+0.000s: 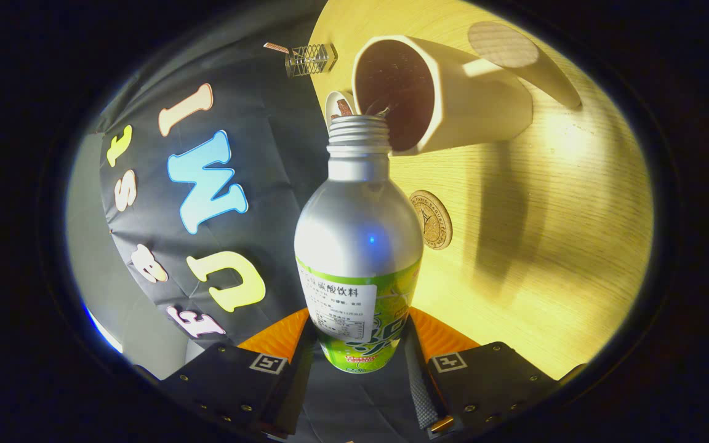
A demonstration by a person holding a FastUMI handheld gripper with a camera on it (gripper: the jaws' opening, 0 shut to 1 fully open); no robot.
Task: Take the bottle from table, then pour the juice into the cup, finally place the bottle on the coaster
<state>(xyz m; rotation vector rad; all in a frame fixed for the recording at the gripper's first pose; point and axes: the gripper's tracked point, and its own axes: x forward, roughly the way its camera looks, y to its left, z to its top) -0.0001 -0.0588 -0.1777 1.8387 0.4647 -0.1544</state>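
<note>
tool (359,363) clamped on the aluminium juice bottle (359,246), both fingers pressing its labelled base | bottle tipped, open neck at the rim of the white cup (447,92) | cork coaster (431,218) on the bench (564,246) just beside

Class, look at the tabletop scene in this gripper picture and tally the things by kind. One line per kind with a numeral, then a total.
Bottles: 1, the bottle shut between the gripper fingers, tipped at the cup
Cups: 1, the cup
Coasters: 2, the cork coaster and the plain coaster
Wire holders: 1, the wire holder
Small mugs: 1, the small mug
Total: 6
</note>
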